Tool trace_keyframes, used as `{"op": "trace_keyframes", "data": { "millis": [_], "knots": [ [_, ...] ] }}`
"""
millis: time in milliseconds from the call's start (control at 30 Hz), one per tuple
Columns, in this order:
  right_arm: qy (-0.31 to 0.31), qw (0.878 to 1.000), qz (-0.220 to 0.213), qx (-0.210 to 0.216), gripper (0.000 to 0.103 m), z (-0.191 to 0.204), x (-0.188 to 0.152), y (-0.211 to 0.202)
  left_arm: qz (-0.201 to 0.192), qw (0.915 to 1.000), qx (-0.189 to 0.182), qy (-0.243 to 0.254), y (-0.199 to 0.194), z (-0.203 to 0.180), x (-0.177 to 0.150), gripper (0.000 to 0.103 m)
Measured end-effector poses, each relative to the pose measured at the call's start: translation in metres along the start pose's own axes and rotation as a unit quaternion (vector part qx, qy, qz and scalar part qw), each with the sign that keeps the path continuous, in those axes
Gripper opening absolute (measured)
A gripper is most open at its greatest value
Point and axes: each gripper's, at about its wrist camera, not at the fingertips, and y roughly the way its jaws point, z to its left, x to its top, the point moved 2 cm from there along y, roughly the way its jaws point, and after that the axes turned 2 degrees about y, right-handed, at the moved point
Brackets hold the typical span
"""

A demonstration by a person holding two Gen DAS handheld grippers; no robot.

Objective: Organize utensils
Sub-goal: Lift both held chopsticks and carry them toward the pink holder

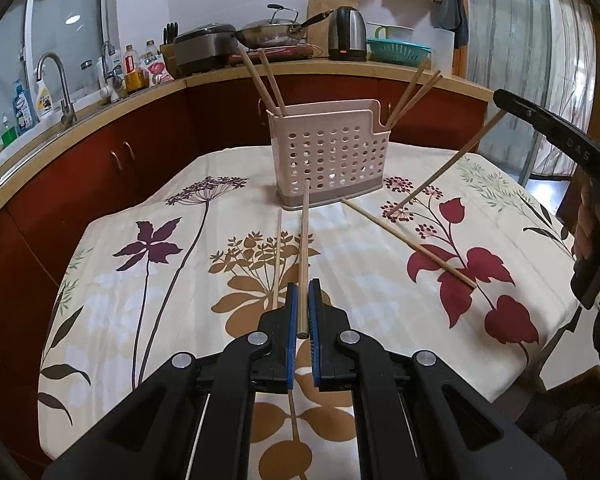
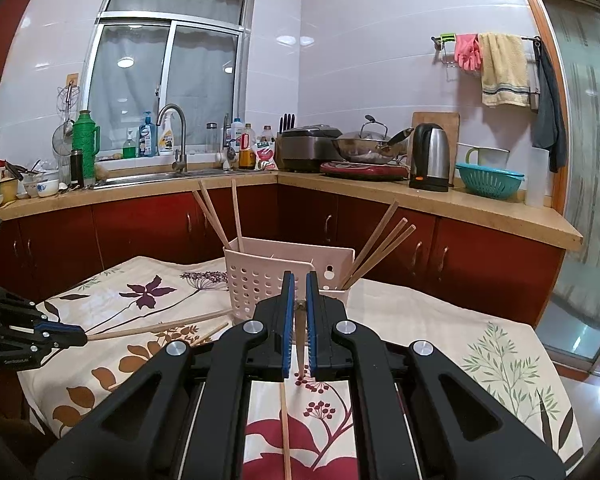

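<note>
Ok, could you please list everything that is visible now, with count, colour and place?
utensil holder: one, pale pink, perforated, mid-table.
stored chopsticks: six, wooden, standing in the holder, three at each end.
loose chopsticks: two, wooden, lying flat on the cloth.
tablecloth: one, cream with flowers, over the table.
kettle: one, steel and black, counter.
wok: one, steel, counter.
colander: one, teal, counter.
left gripper: black, blue pads, shut on left chopstick.
right gripper: same colours, shut on right chopstick, whose tip touches the cloth.
</note>
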Motion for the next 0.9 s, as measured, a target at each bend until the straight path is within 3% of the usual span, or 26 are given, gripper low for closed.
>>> {"op": "trace_keyframes", "data": {
  "millis": [400,767,900],
  "knots": [
    [0.005,1.000,-0.001,0.003,0.006,0.000,0.008,0.006,0.051,0.9985,0.003,0.021,0.019,0.005,0.006,0.006],
    [0.006,1.000,-0.001,0.002,0.006,0.000,0.008,0.009,0.053,0.9980,0.006,0.034,0.036,0.008,0.027,0.006],
    [0.006,1.000,-0.002,0.002,0.006,0.000,0.008,0.009,0.033,0.9991,0.002,0.025,0.032,0.012,0.037,0.007]
  ]
}}
